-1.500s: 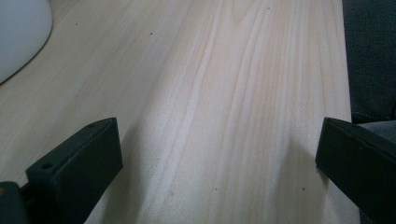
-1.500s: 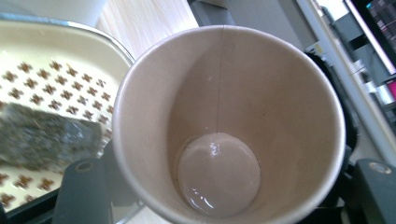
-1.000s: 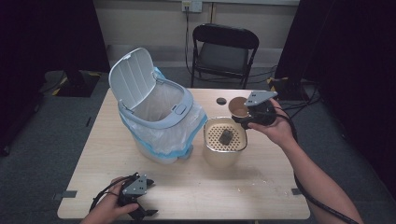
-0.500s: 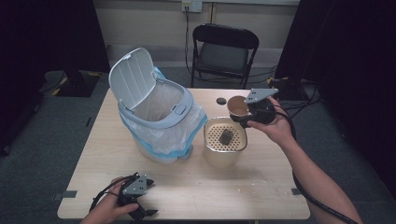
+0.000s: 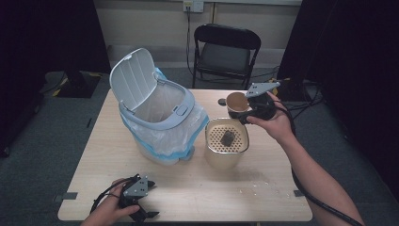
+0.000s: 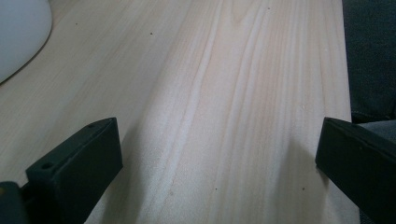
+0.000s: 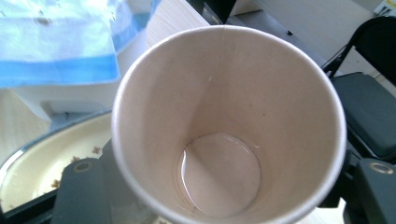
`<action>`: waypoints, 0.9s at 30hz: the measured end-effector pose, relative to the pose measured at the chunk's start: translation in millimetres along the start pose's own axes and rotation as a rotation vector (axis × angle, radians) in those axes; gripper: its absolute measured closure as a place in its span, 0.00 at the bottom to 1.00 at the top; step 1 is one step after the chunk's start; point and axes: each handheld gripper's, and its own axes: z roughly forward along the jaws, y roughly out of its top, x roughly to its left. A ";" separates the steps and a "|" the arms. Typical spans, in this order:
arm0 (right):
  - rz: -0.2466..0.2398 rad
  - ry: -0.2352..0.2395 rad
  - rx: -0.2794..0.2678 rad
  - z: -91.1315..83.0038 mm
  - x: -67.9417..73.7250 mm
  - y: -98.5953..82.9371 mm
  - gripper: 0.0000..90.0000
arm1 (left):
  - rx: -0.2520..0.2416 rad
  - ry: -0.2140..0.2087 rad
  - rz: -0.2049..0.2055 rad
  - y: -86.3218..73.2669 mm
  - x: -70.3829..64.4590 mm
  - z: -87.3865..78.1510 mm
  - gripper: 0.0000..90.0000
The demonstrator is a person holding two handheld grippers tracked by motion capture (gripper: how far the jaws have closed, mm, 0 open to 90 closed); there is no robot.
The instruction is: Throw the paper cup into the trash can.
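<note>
My right gripper [image 5: 244, 113] is shut on a brown paper cup [image 5: 236, 102], held upright just beyond the far rim of a cream strainer pot [image 5: 227, 149]. In the right gripper view the paper cup [image 7: 229, 126] shows an almost empty inside with a thin film of liquid at its bottom, and the jaws stand against its sides. A dark lump [image 5: 227, 138] lies on the pot's perforated insert. My left gripper [image 5: 141, 212] rests on the table [image 5: 197, 188] near its front left edge, open, with only bare wood [image 6: 219, 116] between its jaws.
A grey-blue bin [image 5: 155, 110] with its flip lid raised and a blue-white bag liner stands left of the pot. A small dark cap [image 5: 221, 101] lies near the table's far edge. A black folding chair [image 5: 225, 52] stands beyond the table. Crumbs [image 5: 256, 181] dot the wood right of the pot.
</note>
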 end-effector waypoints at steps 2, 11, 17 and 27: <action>0.013 0.005 -0.005 -0.9 -0.8 2.4 0.33 | -0.003 -0.004 0.002 -0.1 0.2 0.3 0.00; 0.026 0.030 0.002 -1.0 -3.0 13.8 0.32 | 0.001 -0.007 0.001 0.1 0.3 -0.1 0.00; 0.029 0.018 0.009 -2.9 -4.4 22.5 0.32 | 0.002 -0.007 0.002 0.1 0.3 -0.2 0.00; 0.050 0.039 0.012 -3.9 -5.6 39.1 0.32 | 0.001 -0.004 0.000 0.0 0.1 -0.3 0.00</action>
